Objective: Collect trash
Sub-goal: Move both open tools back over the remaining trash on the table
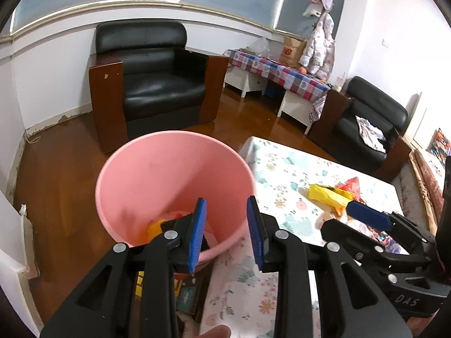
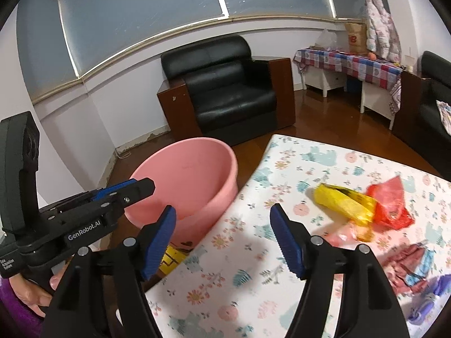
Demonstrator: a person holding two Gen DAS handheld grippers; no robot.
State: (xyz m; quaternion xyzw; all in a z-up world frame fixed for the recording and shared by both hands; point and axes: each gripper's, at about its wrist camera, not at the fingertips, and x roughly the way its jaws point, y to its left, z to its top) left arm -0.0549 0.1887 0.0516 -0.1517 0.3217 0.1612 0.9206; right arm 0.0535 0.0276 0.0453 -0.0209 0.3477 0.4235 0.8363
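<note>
Left gripper [image 1: 227, 229] sits over the near rim of the round pink plastic bucket [image 1: 169, 174], jaws partway apart, nothing between the blue pads; no grip on anything. The bucket stands on the brown wood floor [image 1: 56, 183] just off the left edge of the surface w/ white floral cloth [image 2: 253, 267]. Inside the bucket, at the bottom: an orange-yellow piece [image 1: 155, 229] and some reddish scraps, partly hidden by the gripper finger.

Right gripper [image 2: 222, 238] hangs above the surface near its left edge, jaws wide, empty; only cloth shows between the pads.

Trash still on the surface, toward the right side: crumpled yellow plastic wrapper [image 2: 341, 200] touching a red plastic bag [image 2: 391, 202], a pale pink translucent scrap [image 2: 342, 238] just in front of them, and a pink-and-blue patterned wrapper [image 2: 408, 264] w/ a purple item [image 2: 431, 295] beside it at the near right edge, blurred.

Below the bucket, by the surface's near left corner, a yellow printed box [image 2: 170, 257], partly hidden. A hand [image 2: 36, 293] grips the left gripper's handle. Black leather armchair [image 2: 225, 84] by the far wall.
</note>
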